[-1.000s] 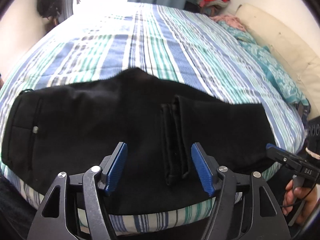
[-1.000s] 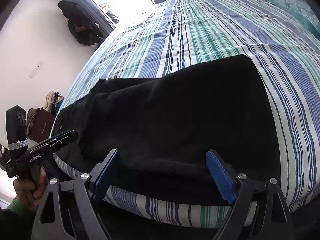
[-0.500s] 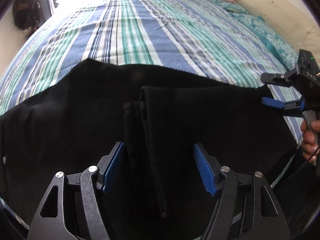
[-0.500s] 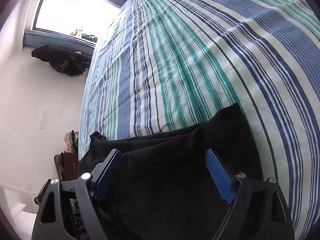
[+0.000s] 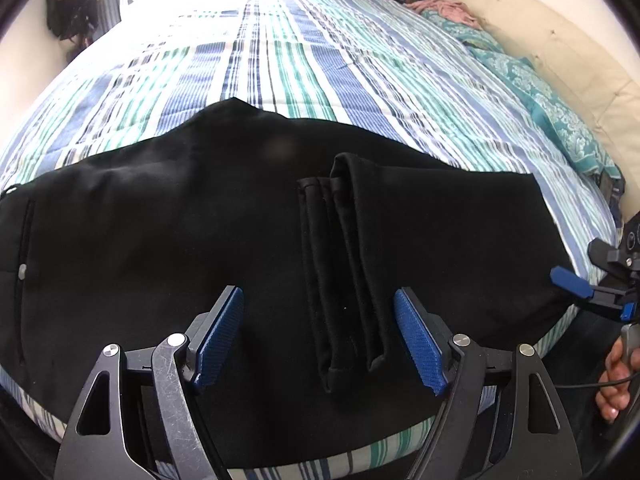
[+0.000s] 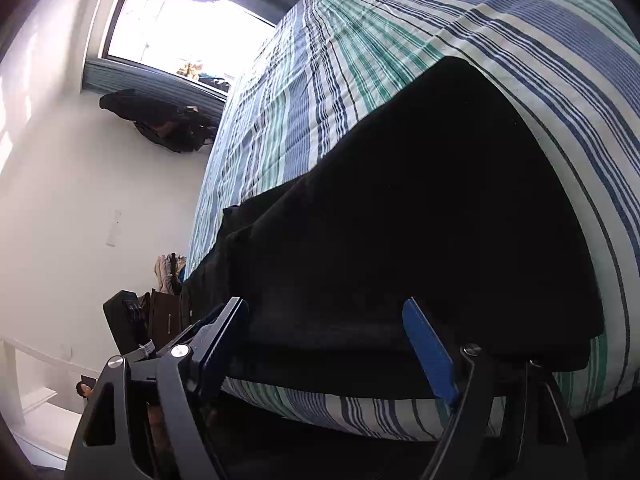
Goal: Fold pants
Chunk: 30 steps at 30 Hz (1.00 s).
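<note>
Pants [image 5: 160, 248]: black, folded, lying flat along the near edge of the bed, with the leg hems [image 5: 344, 280] doubled back on top.
Left gripper [image 5: 318, 336]: jaws apart and opening; the leg hems show between the 2 blue pads, which press on nothing.
Right gripper [image 6: 326, 346]: jaws apart and closing; the folded end of the pants [image 6: 400, 220] shows between the pads, no pad pressing on it.
Right gripper seen from the left wrist [image 5: 592, 292]: at 3 o'clock, just off the right end of the pants, a hand [image 5: 614, 384] on its handle below.
Pocket zip [image 5: 22, 276]: at 9 o'clock in the left wrist view, near the waist end.
Striped bedspread [image 5: 304, 64]: blue, green and white, running from under the pants to 12 o'clock.
Teal patterned cloth [image 5: 548, 104]: at 2 o'clock along the bed's right side, beside a cream headboard [image 5: 560, 44].
Window [image 6: 180, 28]: bright, at 11 o'clock in the right wrist view, a dark bag [image 6: 160, 124] below it.
</note>
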Tool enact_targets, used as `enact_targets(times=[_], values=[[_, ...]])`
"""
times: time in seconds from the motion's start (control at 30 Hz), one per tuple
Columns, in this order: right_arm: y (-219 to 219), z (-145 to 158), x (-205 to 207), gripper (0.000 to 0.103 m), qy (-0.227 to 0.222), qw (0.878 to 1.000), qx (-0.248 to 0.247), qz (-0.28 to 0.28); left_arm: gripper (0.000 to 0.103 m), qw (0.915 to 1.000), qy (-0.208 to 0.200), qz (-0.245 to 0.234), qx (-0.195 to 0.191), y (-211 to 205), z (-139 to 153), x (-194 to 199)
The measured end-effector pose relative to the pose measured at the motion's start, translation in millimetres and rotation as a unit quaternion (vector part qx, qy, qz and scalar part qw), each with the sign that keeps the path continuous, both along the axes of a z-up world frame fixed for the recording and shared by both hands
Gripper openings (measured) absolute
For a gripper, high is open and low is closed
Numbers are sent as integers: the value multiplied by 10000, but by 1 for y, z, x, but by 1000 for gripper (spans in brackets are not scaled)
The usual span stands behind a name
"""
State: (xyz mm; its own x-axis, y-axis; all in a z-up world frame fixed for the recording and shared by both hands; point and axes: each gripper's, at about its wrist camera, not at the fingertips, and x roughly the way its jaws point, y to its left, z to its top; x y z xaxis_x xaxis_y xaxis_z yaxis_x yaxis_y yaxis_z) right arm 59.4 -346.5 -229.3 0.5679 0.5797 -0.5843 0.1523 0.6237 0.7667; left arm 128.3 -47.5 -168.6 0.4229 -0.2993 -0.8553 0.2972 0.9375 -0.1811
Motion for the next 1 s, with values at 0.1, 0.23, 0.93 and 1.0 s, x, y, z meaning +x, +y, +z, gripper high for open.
enact_targets(times=[0.1,0.23,0.93,1.0], values=[[6,43,-12,85,-925,9929,-740,-47,85,9993,-162,302,-121,22,12,-3],[14,48,-16,88,-938,9809,-1692,-179,88,9957,-179,908,62,51,10,5],[24,38,-5,88,-825,9781,-1913,45,94,9896,-23,1090,941,58,-22,11],[28,38,-5,88,-829,9764,-1993,119,95,9892,-26,1059,1017,56,-24,11]])
